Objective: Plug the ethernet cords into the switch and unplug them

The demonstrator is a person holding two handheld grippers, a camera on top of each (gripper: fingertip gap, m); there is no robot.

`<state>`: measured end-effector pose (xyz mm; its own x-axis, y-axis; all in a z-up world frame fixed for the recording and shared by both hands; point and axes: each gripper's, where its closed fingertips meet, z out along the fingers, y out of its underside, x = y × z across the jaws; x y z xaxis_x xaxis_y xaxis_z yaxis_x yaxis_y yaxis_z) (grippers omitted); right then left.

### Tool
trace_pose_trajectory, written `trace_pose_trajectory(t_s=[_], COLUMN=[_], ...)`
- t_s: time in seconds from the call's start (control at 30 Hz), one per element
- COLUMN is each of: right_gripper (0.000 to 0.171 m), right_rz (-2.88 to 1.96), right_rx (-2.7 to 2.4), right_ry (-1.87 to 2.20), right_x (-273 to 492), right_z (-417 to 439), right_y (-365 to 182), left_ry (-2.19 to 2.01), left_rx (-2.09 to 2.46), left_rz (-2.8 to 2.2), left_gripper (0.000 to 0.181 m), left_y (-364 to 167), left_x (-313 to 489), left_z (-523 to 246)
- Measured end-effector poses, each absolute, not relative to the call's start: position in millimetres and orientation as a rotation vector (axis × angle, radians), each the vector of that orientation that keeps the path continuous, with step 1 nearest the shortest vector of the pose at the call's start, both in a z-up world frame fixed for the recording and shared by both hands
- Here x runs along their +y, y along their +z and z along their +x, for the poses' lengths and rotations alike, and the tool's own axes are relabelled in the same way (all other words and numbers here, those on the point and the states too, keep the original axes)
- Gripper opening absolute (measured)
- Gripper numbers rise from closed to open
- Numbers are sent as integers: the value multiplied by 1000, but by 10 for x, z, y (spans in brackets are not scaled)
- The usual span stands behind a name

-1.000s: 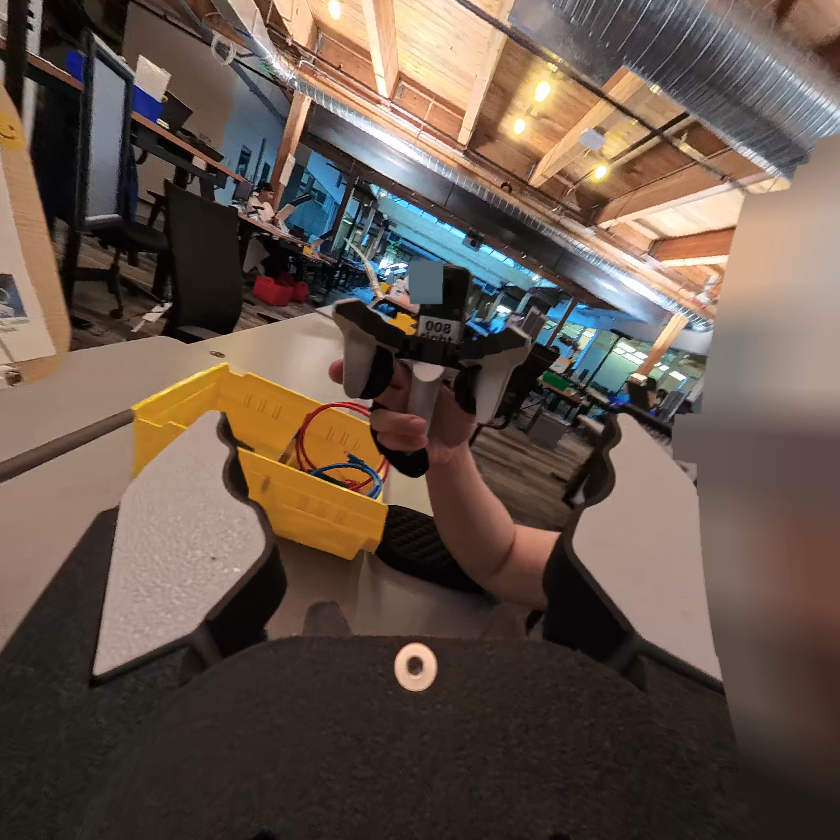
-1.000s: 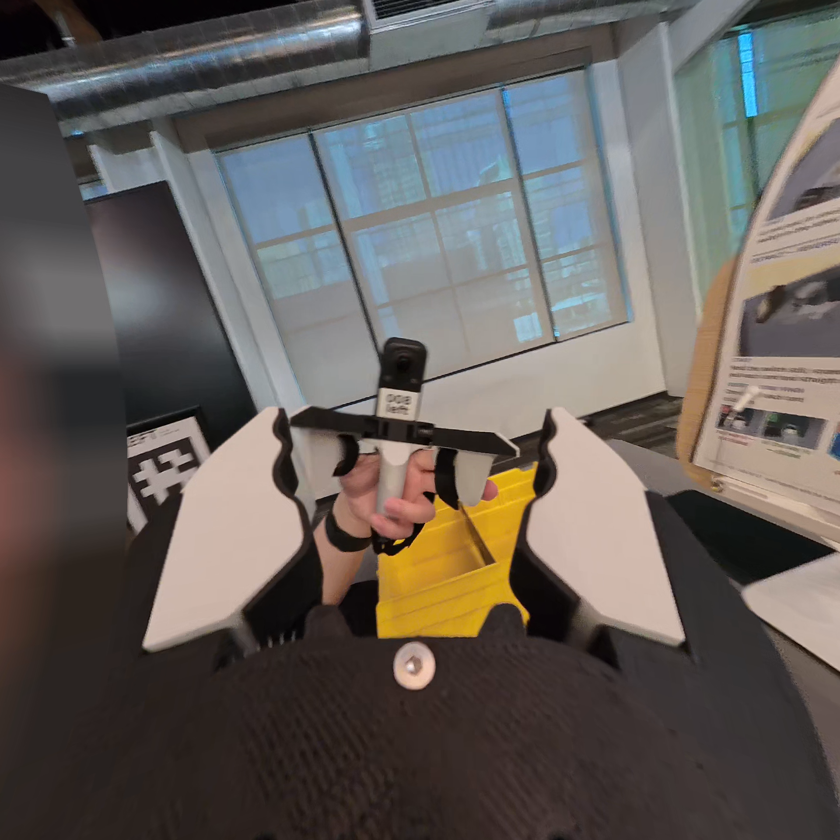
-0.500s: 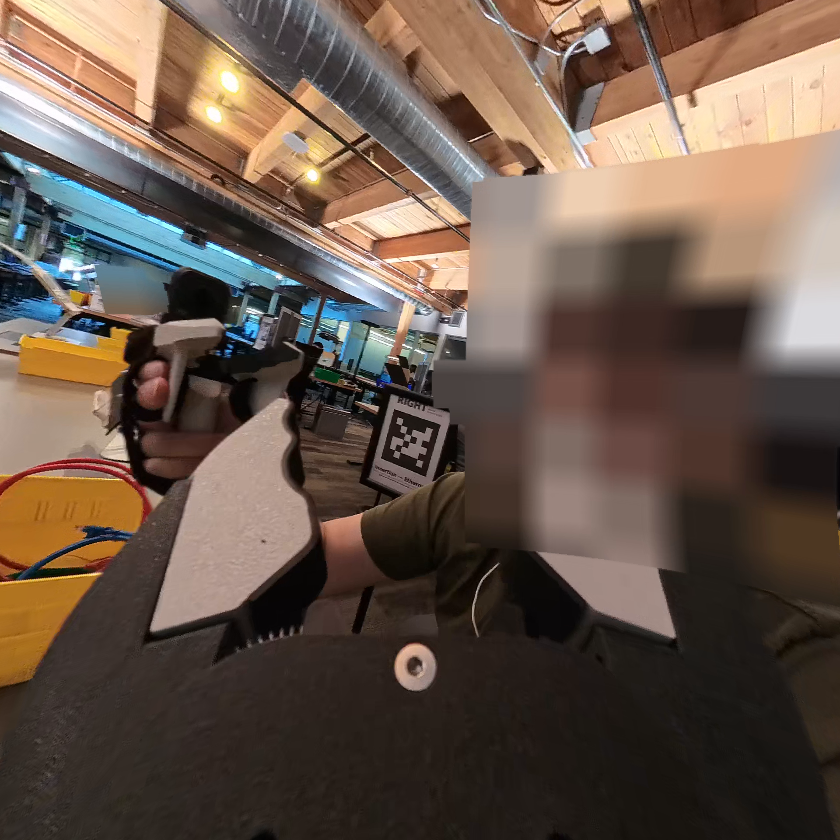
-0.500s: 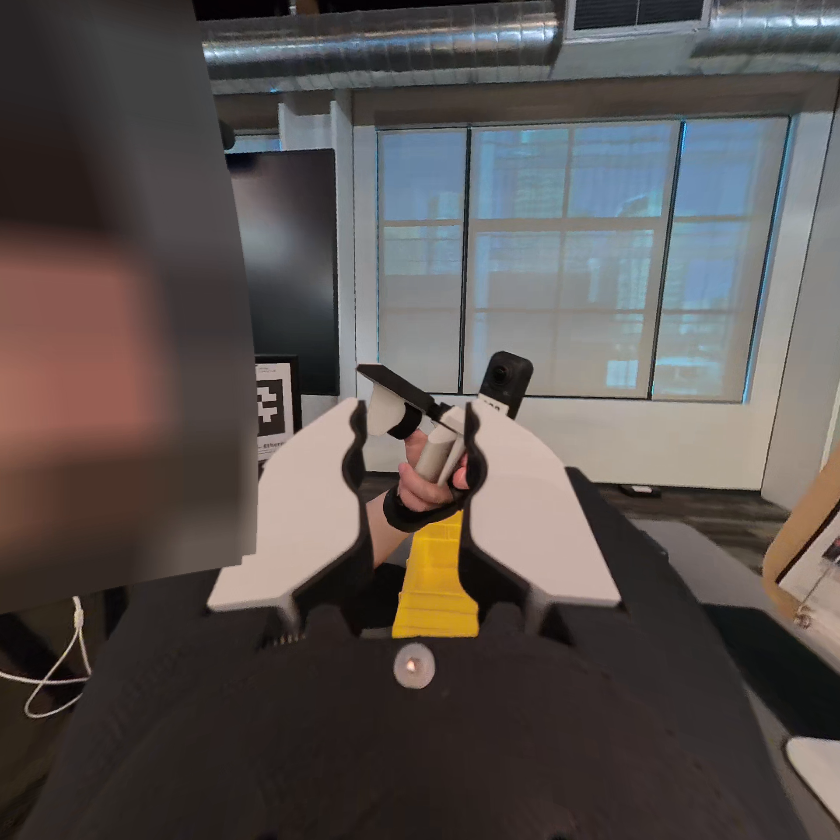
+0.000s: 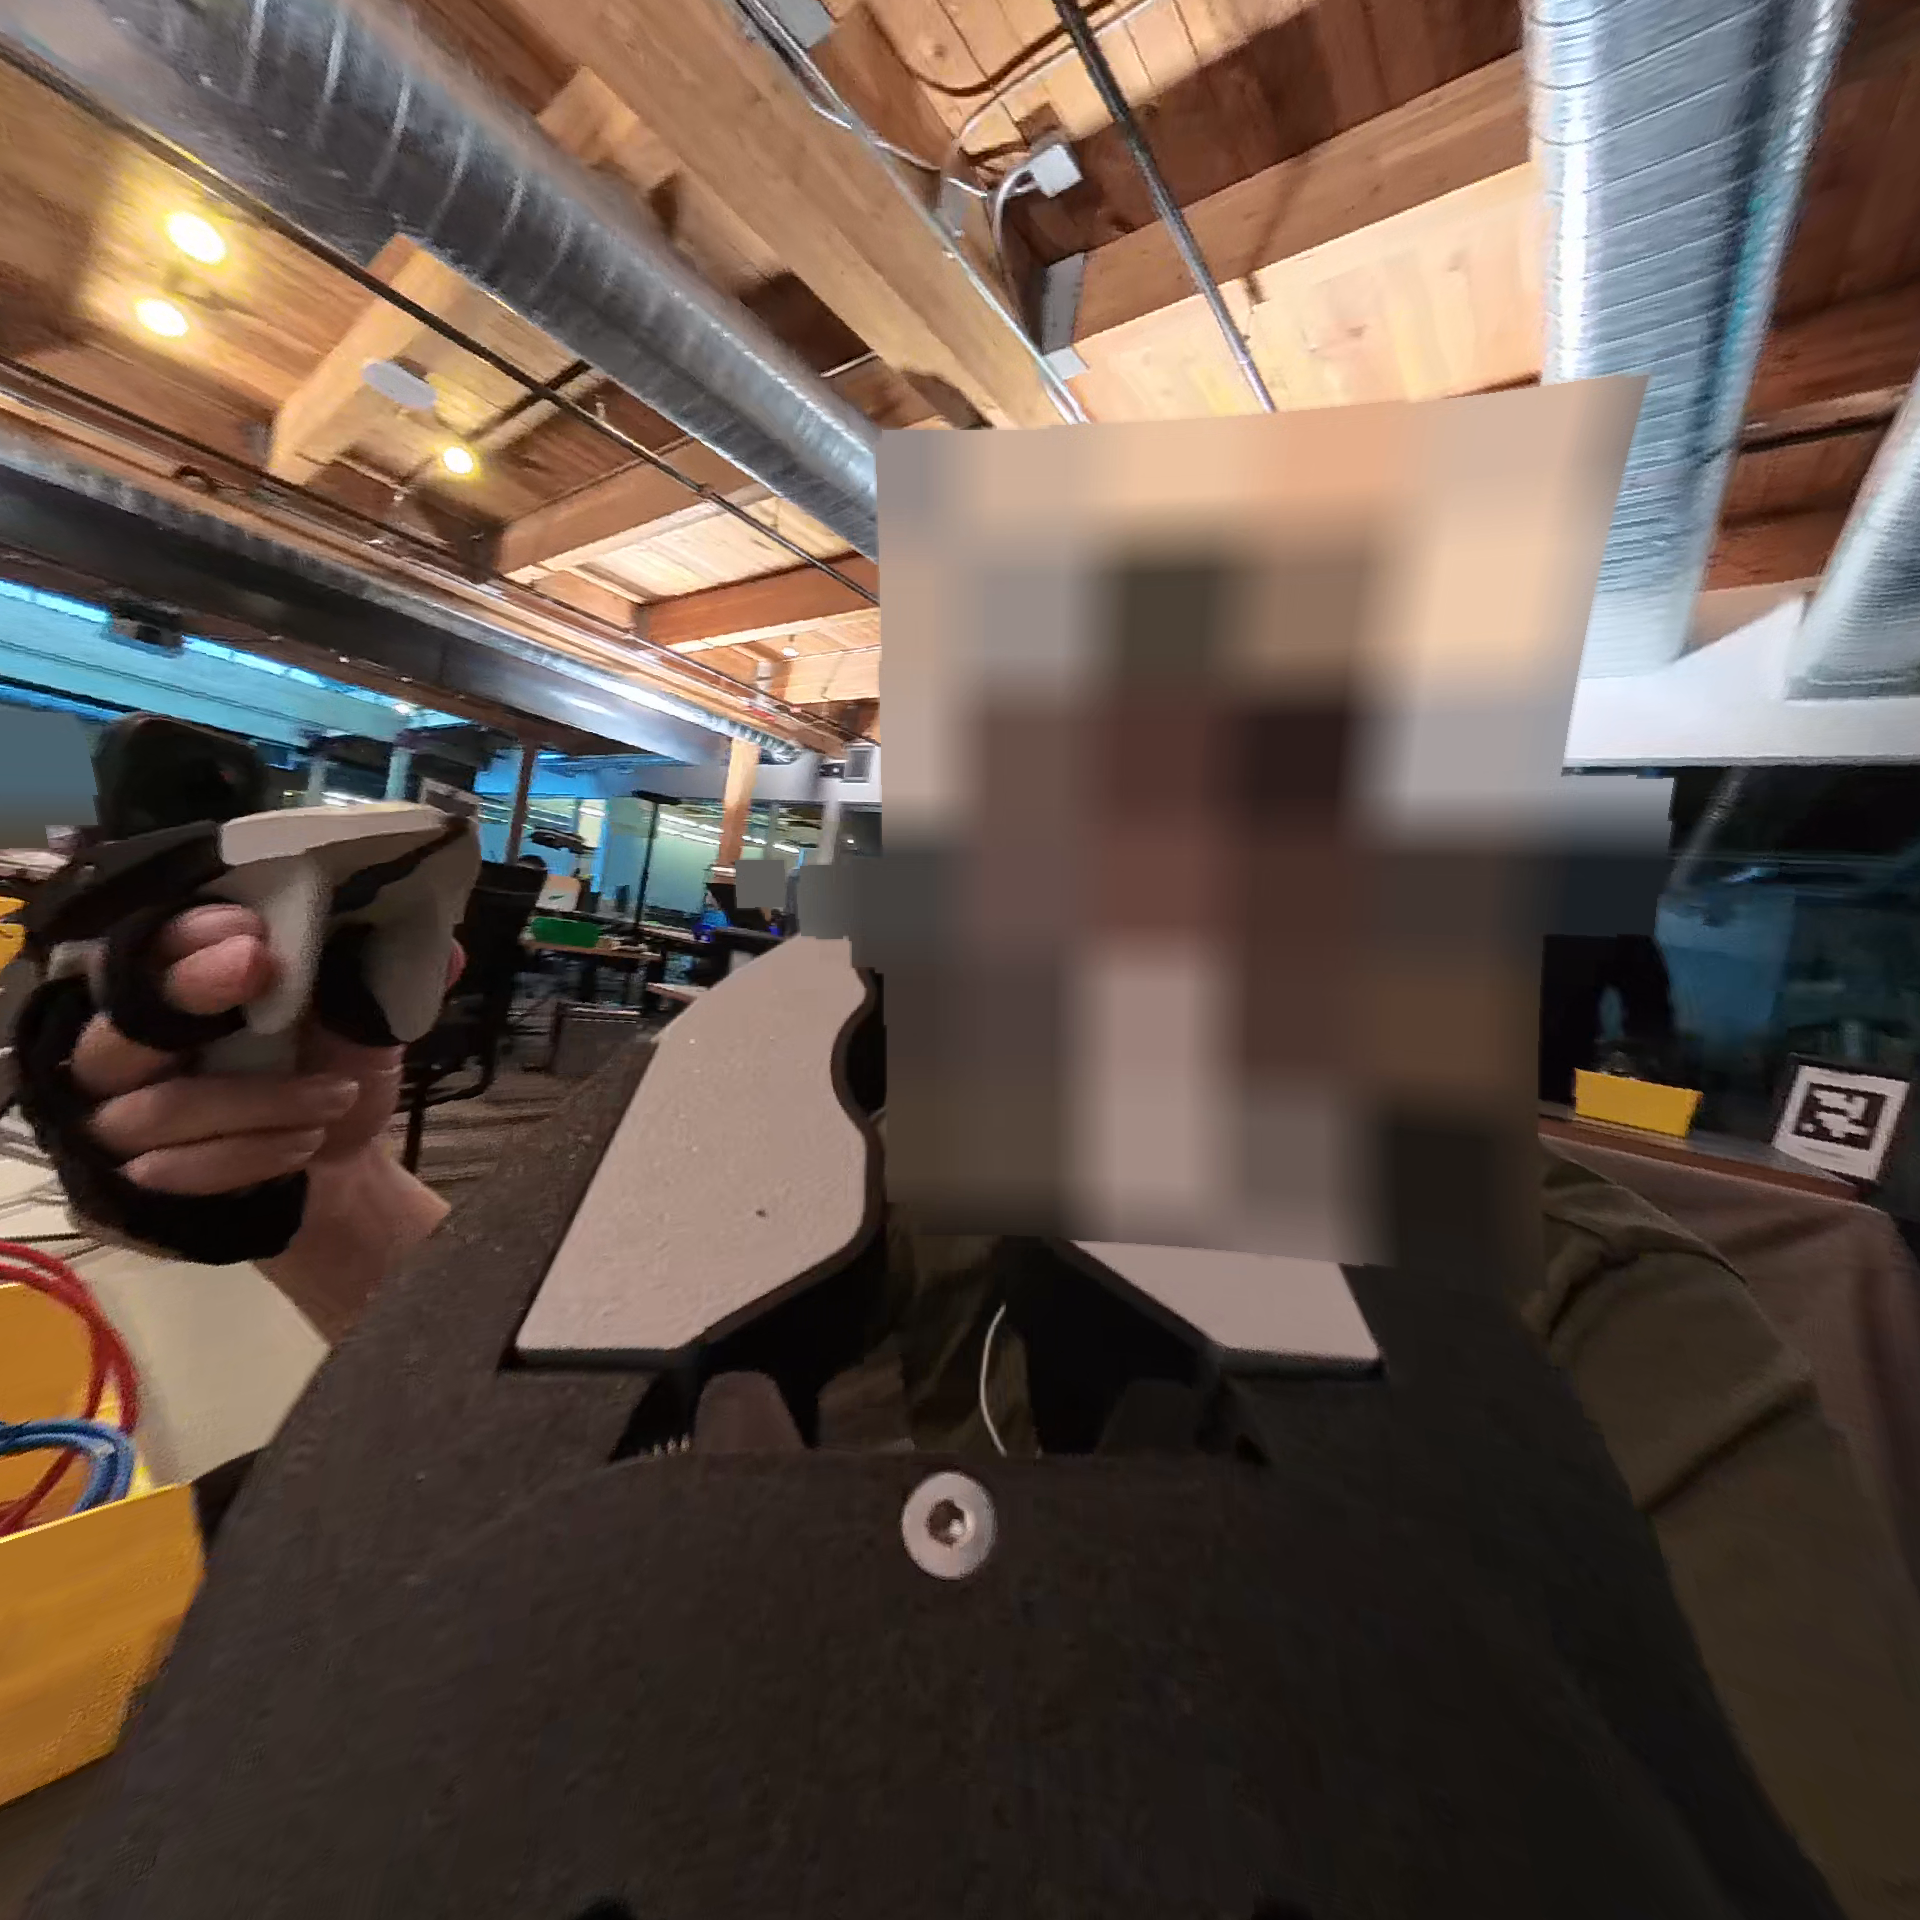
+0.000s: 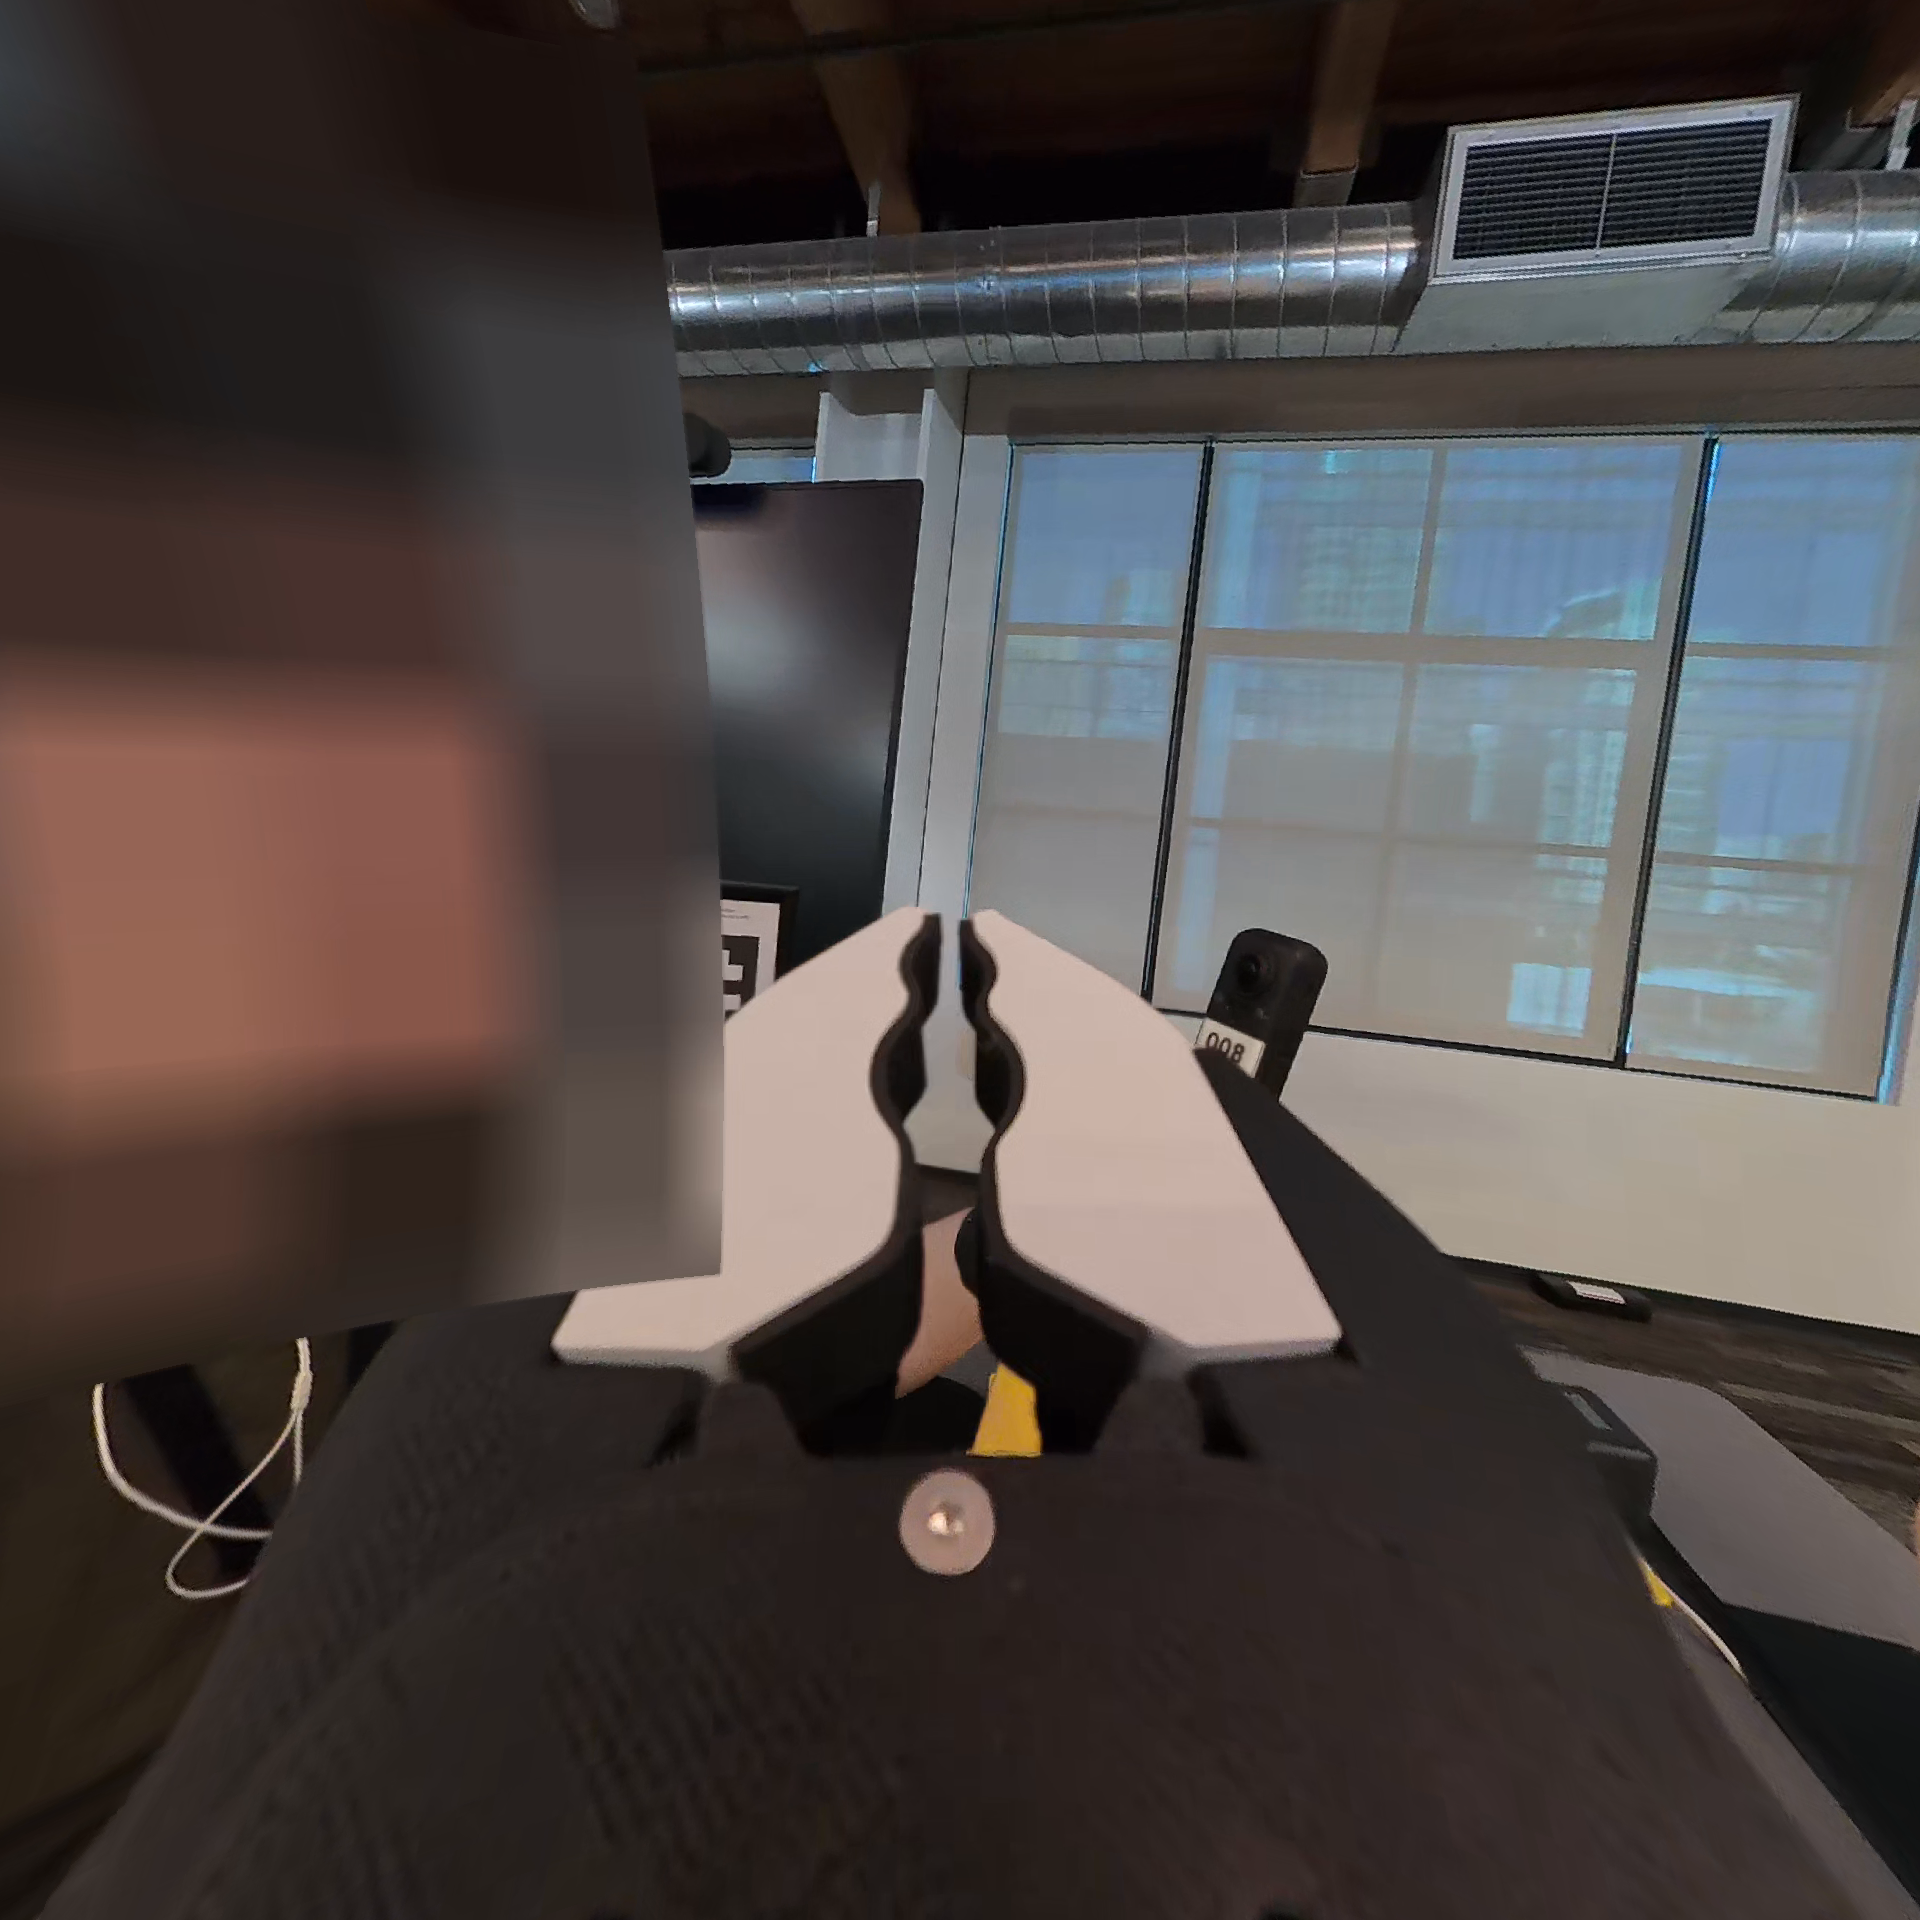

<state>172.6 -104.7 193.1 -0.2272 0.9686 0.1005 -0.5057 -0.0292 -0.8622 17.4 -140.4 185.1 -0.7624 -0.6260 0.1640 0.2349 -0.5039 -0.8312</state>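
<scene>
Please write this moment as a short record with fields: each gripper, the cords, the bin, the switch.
left gripper: open, holds nothing, raised off the table, one finger partly hidden
right gripper: shut, holds nothing, raised
cords: red cord and blue cord lie coiled in the bin
bin: yellow bin, at the lower left of the left wrist view
switch: not in view

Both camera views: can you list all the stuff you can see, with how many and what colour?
bin: one, yellow, left edge of left view
cords: red and blue coils, count unclear, in the bin
far bin: one, yellow, right shelf
marker sign: one, black-and-white, beside far bin
ducts: silver, ceiling
windows: back wall
screen: one, black
switch: not visible
right gripper: white fingers, nearly shut, empty
left gripper: white fingers, open, one part hidden
hand: one, holding right gripper
</scene>
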Motion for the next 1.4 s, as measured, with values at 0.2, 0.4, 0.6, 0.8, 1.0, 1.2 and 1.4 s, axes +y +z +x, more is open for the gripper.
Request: trace_pose_trajectory(t_s=[0.2, 0.4, 0.6, 0.8, 1.0, 1.2, 1.4], right_gripper=[21, 32, 37, 35, 33, 1, 8], right_rz=[-674, -759, -793, -822, -836, -1141, -1893], right_rx=[-1077, -1222, -1353, -1407, -1401, -1056, -707], right_ry=[1502, 1189, 923, 950, 868, 197, -240], right_x=[-1170, -1224, -1298, -1365, -1277, -305, 329], right_z=[1584, 1312, 1079, 1013, 1026, 2040, 3965], right_y=[1875, 1686, 1484, 1406, 1386, 1611, 862], left_ry=[-2284, -2286, -2251, -2323, -2290, -1599, -911], left_rx=[1177, 1337, 1435, 1359, 1323, 1142, 667], left_rz=[-574, -347, -300, -316, -346, -1016, -1421], left_gripper=[37, 37, 39, 48, 49, 0, 2], left_y=[1882, 1872, 1809, 1877, 1888, 1761, 1700], left_x=[-1480, -1772, -1928, -1848, -1791, -1054, -157], left_z=[144, -52, -40, -16, 15, 232, -776])
